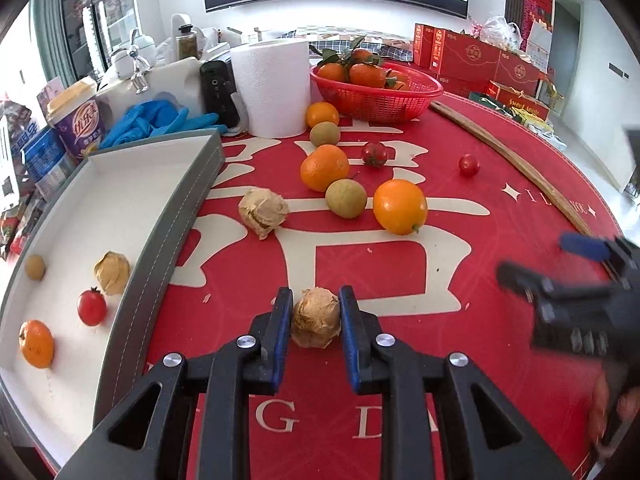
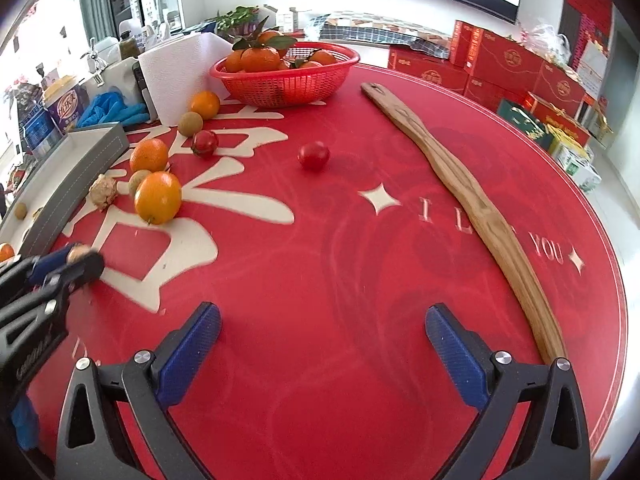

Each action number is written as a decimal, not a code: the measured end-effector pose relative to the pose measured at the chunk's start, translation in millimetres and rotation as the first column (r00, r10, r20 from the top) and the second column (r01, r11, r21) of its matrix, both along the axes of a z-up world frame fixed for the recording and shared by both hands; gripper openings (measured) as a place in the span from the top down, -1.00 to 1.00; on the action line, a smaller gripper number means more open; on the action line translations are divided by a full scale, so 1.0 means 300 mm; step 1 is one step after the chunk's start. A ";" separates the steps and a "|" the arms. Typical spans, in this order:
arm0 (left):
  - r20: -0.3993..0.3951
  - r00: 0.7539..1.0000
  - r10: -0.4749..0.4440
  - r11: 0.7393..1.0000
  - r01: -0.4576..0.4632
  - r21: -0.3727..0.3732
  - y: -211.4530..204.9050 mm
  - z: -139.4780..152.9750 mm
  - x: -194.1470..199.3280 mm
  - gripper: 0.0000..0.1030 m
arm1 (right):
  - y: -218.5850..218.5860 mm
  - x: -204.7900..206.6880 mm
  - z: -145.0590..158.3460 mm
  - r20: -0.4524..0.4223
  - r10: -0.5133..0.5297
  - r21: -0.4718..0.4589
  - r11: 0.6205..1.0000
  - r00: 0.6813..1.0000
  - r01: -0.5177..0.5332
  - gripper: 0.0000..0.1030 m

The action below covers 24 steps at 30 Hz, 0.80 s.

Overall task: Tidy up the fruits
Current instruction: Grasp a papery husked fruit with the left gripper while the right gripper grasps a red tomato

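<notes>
My left gripper (image 1: pixel 316 308) is shut on a tan paper-wrapped ball (image 1: pixel 316 322) just above the red tablecloth; it also shows in the right wrist view (image 2: pixel 76 258). The grey tray (image 1: pixel 160 200) to its left holds a small orange (image 1: pixel 36 343), a cherry tomato (image 1: pixel 91 306), a wrapped ball (image 1: pixel 112 272) and a small brown fruit (image 1: pixel 35 267). Loose on the cloth lie oranges (image 1: pixel 400 206), greenish fruits (image 1: pixel 346 199), another wrapped ball (image 1: pixel 263 210) and tomatoes (image 1: pixel 469 165). My right gripper (image 2: pixel 322 328) is open and empty over bare cloth.
A red basket (image 1: pixel 376 96) of tangerines stands at the back. A paper towel roll (image 1: pixel 272 88), blue gloves (image 1: pixel 156 120) and cups crowd the back left. A long wooden stick (image 2: pixel 472 208) lies along the right. Red boxes (image 2: pixel 500 68) stand beyond the table.
</notes>
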<state>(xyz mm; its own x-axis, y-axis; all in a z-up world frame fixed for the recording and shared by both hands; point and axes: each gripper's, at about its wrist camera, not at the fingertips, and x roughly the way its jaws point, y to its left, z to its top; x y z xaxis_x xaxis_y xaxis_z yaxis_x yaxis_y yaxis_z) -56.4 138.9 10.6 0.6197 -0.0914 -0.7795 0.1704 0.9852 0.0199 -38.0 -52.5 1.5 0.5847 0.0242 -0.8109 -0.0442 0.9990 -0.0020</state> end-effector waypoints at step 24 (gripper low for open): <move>-0.001 1.000 0.006 1.000 -0.006 -0.008 0.003 0.000 0.000 0.50 | 0.030 0.270 0.031 0.030 -0.002 0.121 0.993 1.000 -0.001 0.55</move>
<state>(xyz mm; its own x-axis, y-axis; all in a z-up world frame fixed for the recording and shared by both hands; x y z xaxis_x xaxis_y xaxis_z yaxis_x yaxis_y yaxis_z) -56.4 139.8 10.6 0.6195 -0.0936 -0.7794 0.1640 0.9864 0.0120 43.0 -43.6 10.7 0.6088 0.1208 -0.7841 -0.0453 0.9920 0.1177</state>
